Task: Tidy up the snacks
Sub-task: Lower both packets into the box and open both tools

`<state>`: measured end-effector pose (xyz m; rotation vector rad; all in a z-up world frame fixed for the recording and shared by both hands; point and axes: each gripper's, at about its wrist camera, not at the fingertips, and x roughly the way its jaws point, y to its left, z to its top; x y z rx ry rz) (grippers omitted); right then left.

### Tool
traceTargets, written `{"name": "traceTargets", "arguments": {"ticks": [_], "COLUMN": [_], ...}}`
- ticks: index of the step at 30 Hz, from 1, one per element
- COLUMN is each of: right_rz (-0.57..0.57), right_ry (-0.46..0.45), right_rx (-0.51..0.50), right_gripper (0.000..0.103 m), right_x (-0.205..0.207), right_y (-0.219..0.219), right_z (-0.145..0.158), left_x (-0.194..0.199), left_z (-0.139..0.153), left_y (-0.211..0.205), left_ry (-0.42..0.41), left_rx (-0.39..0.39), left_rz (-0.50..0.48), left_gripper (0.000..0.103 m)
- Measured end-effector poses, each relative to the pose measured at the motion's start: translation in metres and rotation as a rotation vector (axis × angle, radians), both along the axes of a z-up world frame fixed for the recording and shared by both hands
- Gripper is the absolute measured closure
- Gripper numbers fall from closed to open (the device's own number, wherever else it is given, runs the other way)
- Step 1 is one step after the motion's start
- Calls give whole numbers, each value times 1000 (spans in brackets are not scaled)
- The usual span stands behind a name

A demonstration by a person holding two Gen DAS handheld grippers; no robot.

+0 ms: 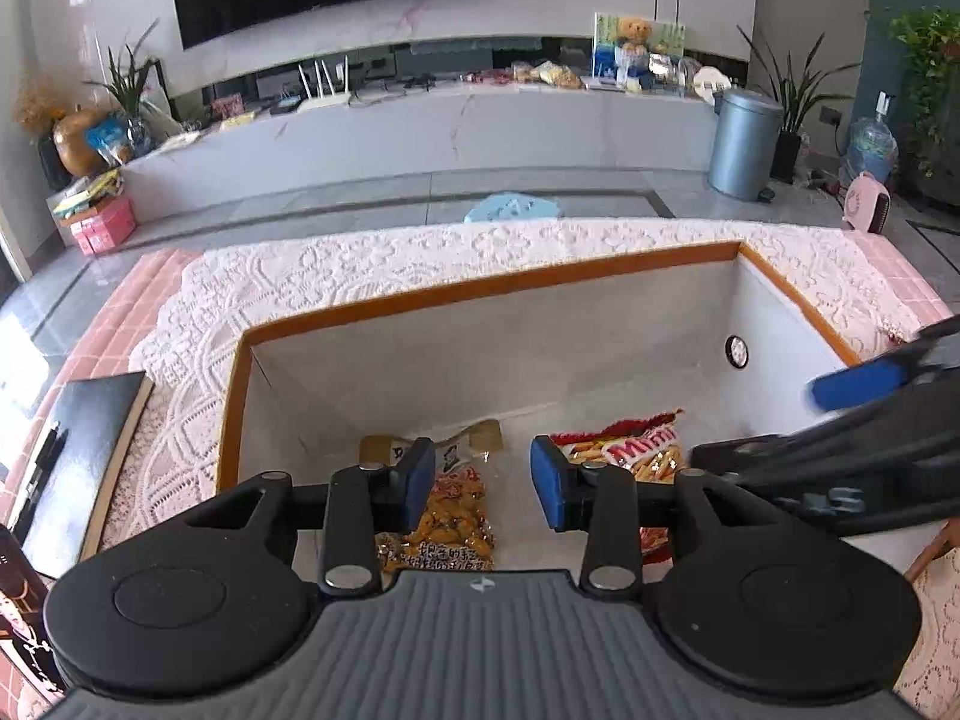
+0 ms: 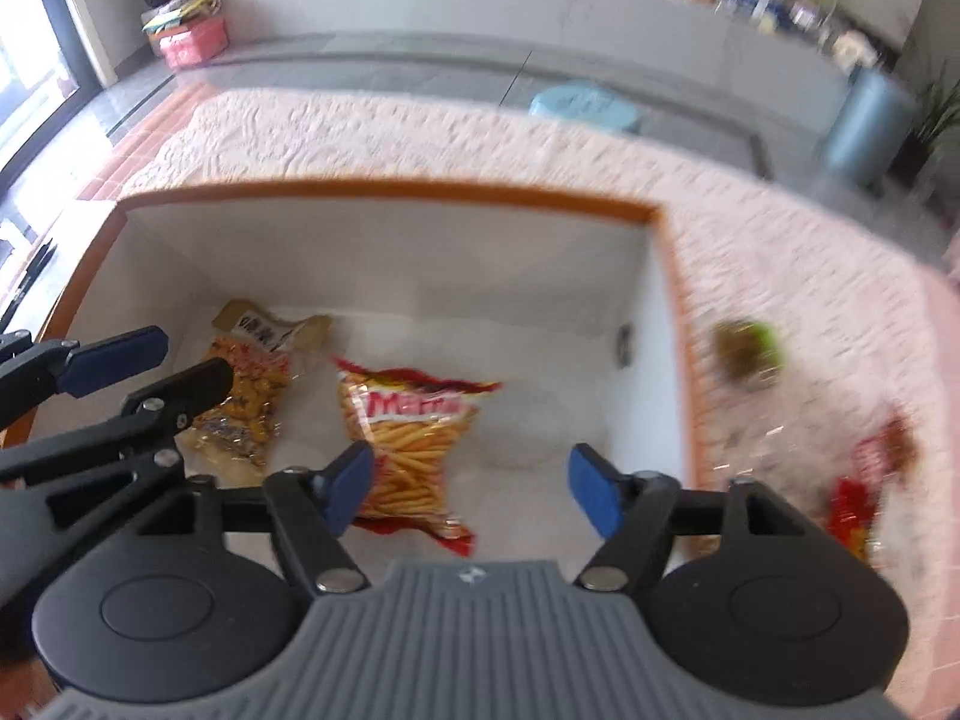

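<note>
Both grippers, left (image 1: 483, 483) and right (image 2: 468, 489), gape empty above the white bin (image 2: 384, 252). Beneath their fingers lie a peanut bag (image 1: 453, 516) and stick-snack bag (image 2: 408, 450); bare floor extends rightward. Two blurred packets (image 2: 864, 480) rest on lace cloth (image 1: 372, 264) beyond the right rim.

Two snack bags (image 2: 408, 450) side by side in the box (image 2: 384, 189), perhaps more snacks (image 2: 858, 492) right of it.
</note>
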<state>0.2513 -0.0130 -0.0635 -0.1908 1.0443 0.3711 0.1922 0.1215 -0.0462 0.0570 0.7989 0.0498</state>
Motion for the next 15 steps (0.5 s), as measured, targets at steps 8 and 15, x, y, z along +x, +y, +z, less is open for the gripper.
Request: {"name": "traceTargets", "arguments": {"ticks": [8, 15], "right_rz": [2, -116], "right_ry": [-270, -335], "right_rx": [109, 200], "right_gripper": [4, 3], "right_x": [-62, -104], "right_y": [-49, -107], "right_z": [49, 67], "left_x": [-19, -44], "left_z": [26, 44], "left_y": [-11, -31], "left_ry": [-80, -137], "left_rx": [-53, -65], "left_rz": [-7, -47], "left_gripper": [43, 27]}}
